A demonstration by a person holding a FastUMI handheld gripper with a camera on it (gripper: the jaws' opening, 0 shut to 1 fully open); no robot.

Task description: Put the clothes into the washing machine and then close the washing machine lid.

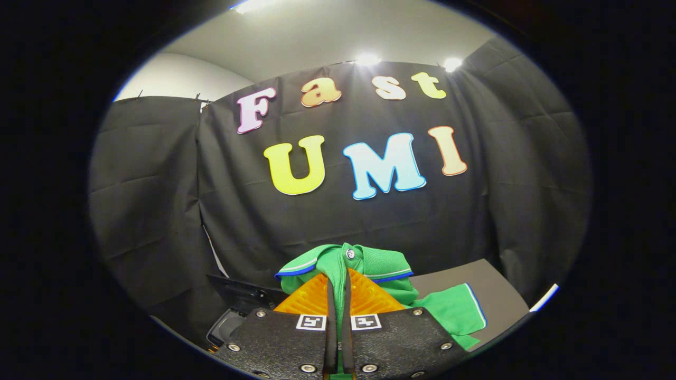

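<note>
With the tongs (338, 295) pinched tight on the green polo shirt (364, 266), lifted above the grey worktop (491, 290), the grip should hold while it travels toward the dark washing machine (240, 298) so the trailing sleeve clears the opening.

Mounted on the gripper (338, 287), the fisheye camera looks forward along the two fingers, tilted slightly upward, close over a green shirt (369, 264) pinched between them, facing the booth's black cloth wall (158, 211) and ceiling (317, 37).
</note>
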